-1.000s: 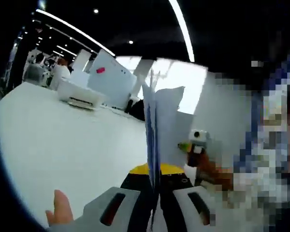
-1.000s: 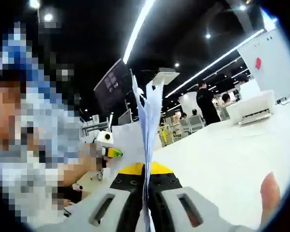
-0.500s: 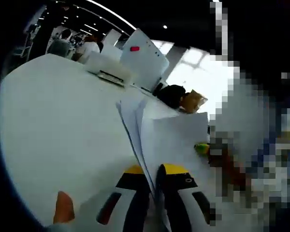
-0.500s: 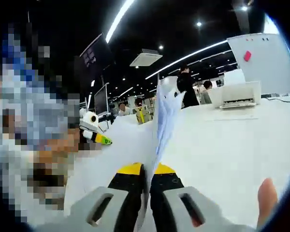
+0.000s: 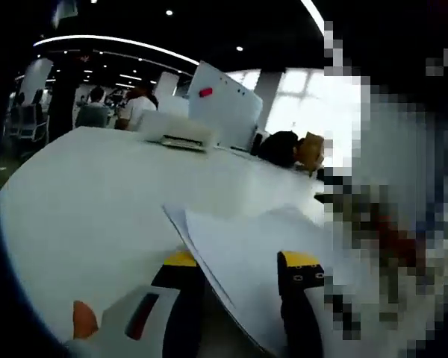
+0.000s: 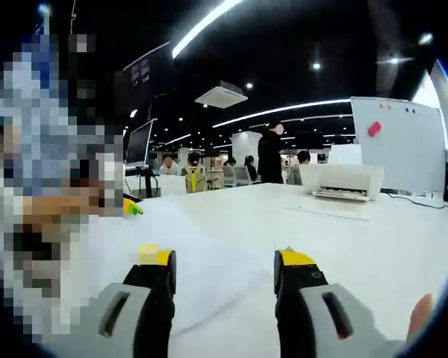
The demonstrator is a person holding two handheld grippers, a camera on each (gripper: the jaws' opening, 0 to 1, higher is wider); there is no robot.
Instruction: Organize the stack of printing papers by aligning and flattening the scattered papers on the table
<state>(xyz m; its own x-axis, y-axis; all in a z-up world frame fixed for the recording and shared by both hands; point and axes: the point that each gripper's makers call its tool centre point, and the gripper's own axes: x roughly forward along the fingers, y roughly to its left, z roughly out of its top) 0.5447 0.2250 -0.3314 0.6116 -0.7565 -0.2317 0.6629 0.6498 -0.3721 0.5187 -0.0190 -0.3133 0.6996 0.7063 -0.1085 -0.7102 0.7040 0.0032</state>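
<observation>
Papers (image 5: 246, 253) flat on table (image 5: 82, 186), left tool (image 5: 239, 272) spread, right tool (image 6: 224, 268) spread, both low.

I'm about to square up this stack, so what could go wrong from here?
Both tongs stand open, so nothing holds the papers now. In the left gripper view their sheet edges look fanned rather than flush, and they lie between the left tongs; closing carelessly may crease a corner. In the right gripper view the right tongs straddle the paper edge; a push could scatter sheets across the table.

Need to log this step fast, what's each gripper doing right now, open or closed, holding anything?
Left gripper: open, the papers lying loose between its jaws.
Right gripper: open, holding nothing, papers flat on the table.
</observation>
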